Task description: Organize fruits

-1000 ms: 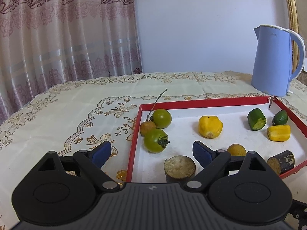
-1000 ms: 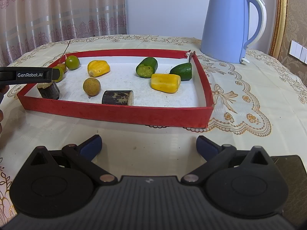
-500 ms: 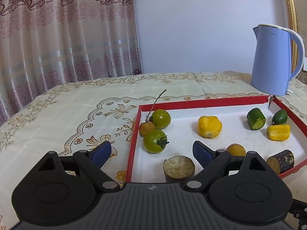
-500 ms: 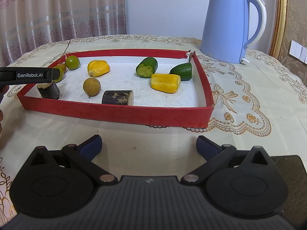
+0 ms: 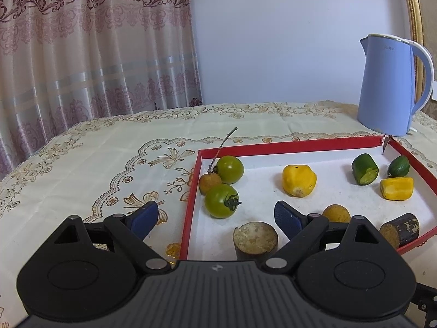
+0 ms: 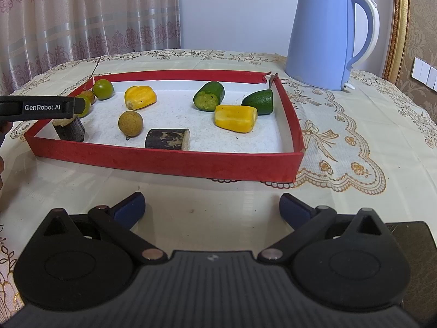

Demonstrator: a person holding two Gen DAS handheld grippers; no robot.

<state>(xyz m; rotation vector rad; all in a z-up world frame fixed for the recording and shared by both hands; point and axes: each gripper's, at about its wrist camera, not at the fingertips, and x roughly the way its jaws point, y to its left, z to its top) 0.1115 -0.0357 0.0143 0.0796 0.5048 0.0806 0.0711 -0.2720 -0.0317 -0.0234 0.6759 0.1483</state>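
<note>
Your cream embroidered tablecloth [image 6: 355, 125] carries the shallow red-walled cardboard tray [image 6: 164, 161] holding all the fruit pieces. A pale blue electric kettle [image 6: 322, 41], marked "Midea", stands just beyond the tray at 1 o'clock. Your left gripper [image 5: 215, 216], lettered "GenRobot.AI", hovers wide open over the tray's near-left corner above a dark cut cylinder [image 5: 255, 240]. Your right gripper [image 6: 211, 205] is spread wide, empty, short of the tray's near wall.

table under a cream floral-embroidered cloth [image 6: 341, 125], red-rimmed tray [image 6: 174, 161] resting on it, blue kettle [image 6: 325, 41] behind the tray
</note>
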